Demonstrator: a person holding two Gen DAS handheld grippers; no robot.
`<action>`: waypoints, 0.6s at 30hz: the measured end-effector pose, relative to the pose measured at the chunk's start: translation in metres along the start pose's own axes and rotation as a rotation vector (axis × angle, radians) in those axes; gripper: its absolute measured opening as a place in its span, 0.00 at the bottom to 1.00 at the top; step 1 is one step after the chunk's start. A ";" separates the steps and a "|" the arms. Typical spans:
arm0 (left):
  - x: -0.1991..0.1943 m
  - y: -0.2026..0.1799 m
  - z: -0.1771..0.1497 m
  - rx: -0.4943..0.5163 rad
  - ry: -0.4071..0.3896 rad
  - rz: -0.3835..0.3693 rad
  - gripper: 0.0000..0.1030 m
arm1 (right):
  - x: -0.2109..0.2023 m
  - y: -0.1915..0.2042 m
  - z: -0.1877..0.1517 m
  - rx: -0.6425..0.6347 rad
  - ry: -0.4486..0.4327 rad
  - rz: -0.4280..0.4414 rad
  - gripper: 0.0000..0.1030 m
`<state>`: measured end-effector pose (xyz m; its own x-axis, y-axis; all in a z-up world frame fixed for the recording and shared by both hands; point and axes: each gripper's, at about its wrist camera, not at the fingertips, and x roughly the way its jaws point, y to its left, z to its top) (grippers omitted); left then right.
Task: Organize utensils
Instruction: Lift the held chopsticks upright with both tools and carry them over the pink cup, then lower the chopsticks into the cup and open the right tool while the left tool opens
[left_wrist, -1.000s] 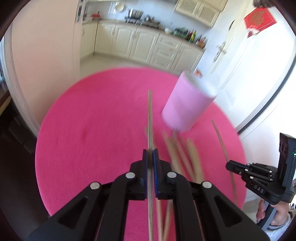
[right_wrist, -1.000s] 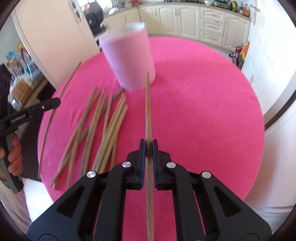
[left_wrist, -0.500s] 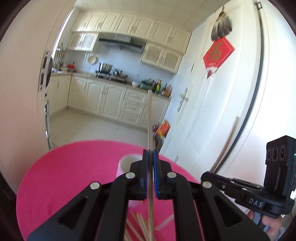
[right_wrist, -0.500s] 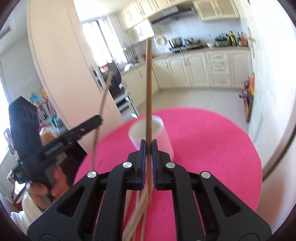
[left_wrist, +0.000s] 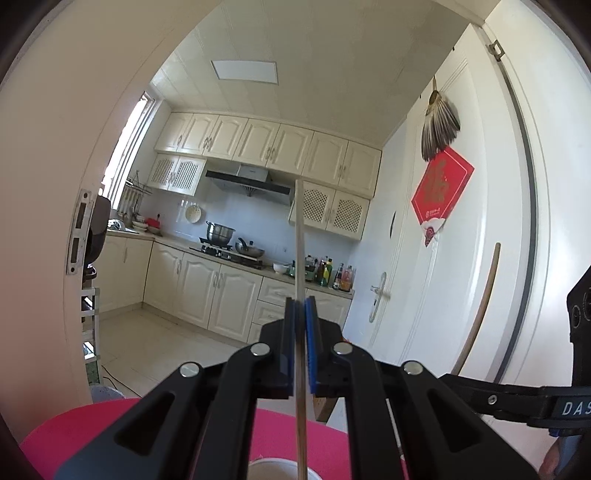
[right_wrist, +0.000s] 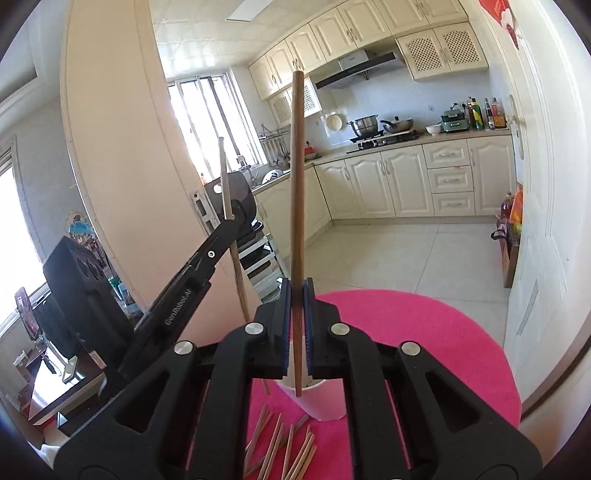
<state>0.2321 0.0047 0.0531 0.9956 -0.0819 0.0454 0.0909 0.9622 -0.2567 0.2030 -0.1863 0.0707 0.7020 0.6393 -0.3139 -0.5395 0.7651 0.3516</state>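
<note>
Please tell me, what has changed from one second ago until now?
Both tongs, left and right, swung up from flat over the round pink table to vertical, bringing their wooden chopsticks upright above the pink cylindrical holder. Both grips stayed shut; loose chopsticks remain lying.

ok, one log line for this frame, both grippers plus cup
left gripper: shut on chopstick, upright | right gripper: shut on chopstick, tip over cup | loose chopsticks on table
</note>
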 end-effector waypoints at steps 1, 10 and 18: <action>-0.003 0.003 -0.006 0.012 -0.014 0.014 0.06 | 0.001 0.002 0.000 -0.004 -0.004 -0.004 0.06; 0.016 0.001 -0.031 0.069 -0.008 0.075 0.06 | 0.004 0.007 0.000 -0.007 -0.069 -0.019 0.06; 0.009 0.016 -0.047 0.047 0.065 0.057 0.06 | 0.027 0.008 -0.017 -0.016 -0.005 -0.047 0.06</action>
<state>0.2438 0.0075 0.0043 0.9987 -0.0419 -0.0307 0.0345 0.9768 -0.2113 0.2103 -0.1616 0.0503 0.7287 0.6026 -0.3255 -0.5137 0.7952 0.3221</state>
